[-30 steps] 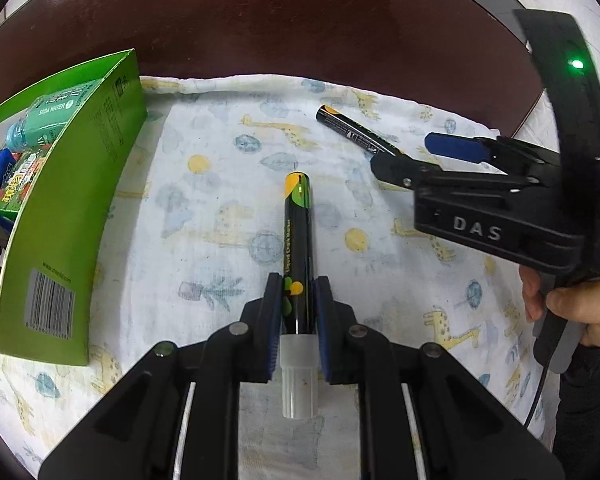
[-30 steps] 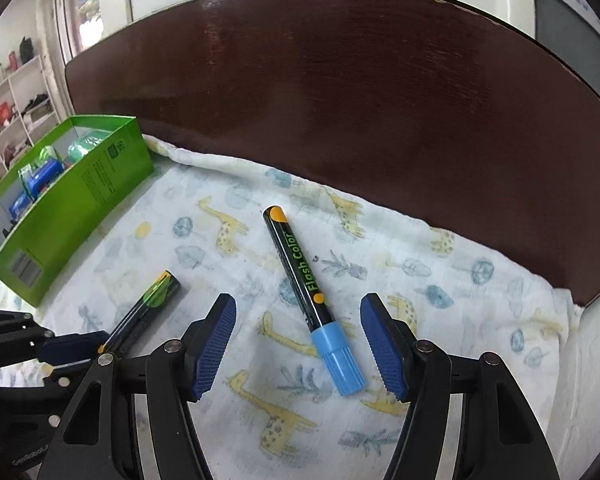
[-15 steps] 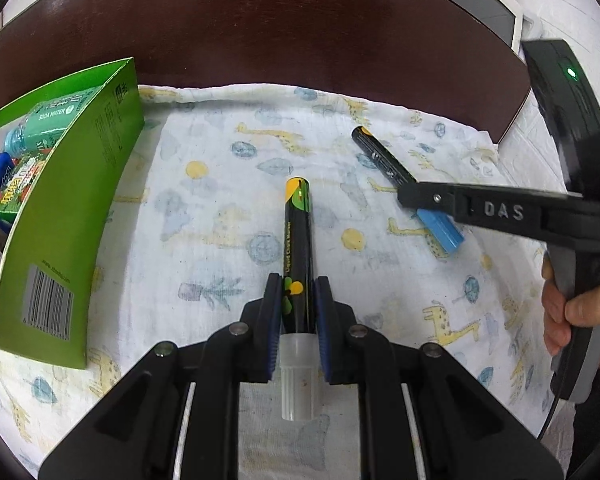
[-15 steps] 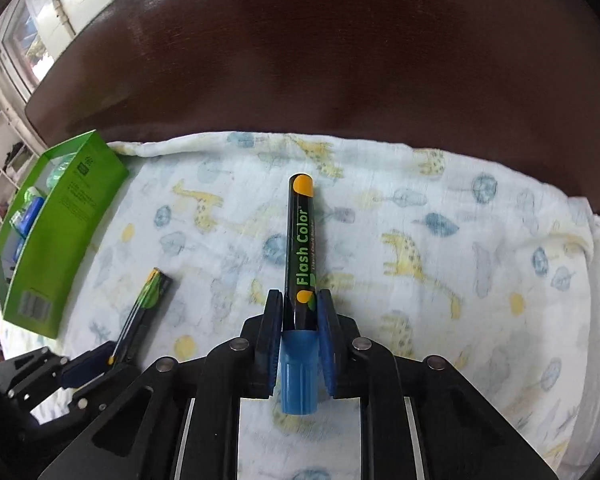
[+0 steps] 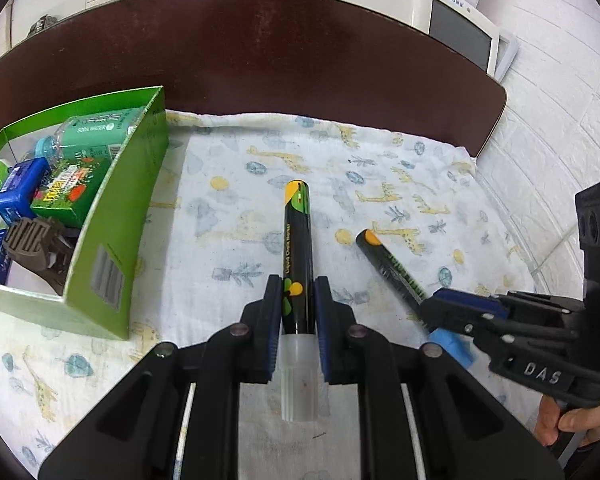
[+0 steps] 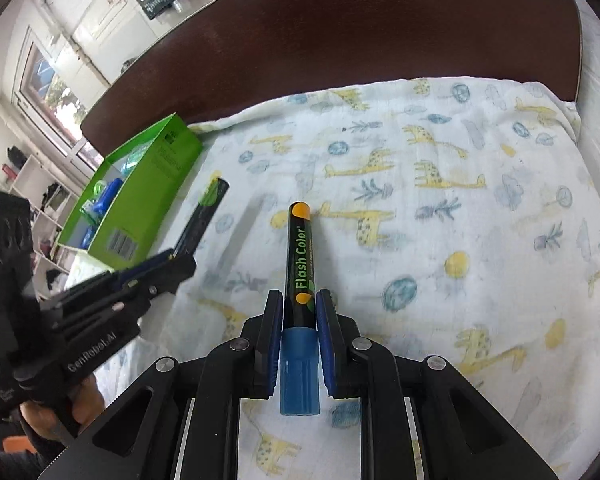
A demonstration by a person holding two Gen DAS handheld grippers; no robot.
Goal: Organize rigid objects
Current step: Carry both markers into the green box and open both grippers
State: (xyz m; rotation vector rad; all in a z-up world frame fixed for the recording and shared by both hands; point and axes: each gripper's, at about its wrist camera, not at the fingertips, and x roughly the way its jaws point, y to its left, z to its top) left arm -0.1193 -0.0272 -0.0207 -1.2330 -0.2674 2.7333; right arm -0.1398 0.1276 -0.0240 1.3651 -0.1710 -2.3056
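Note:
My left gripper (image 5: 297, 304) is shut on a black chalk marker with a clear cap (image 5: 297, 248), held above the giraffe-print cloth (image 5: 236, 208). My right gripper (image 6: 298, 312) is shut on a black "Flash Color" marker with a blue cap (image 6: 300, 256), also lifted off the cloth. In the left wrist view the right gripper (image 5: 452, 312) and its marker (image 5: 388, 264) sit to the right. In the right wrist view the left gripper (image 6: 168, 264) and its marker (image 6: 204, 212) sit to the left. A green open box (image 5: 128, 184) stands at the left.
The green box holds a green bottle (image 5: 96, 132), a blue container (image 5: 18, 188), a green packet (image 5: 72, 188) and a brown clip (image 5: 32, 244). A dark wooden headboard (image 5: 260, 48) runs along the far edge. A white wall (image 5: 560, 152) lies right.
Both grippers have risen with their markers. The right gripper closed on the blue-capped marker a second ago and has since moved closer to the left gripper.

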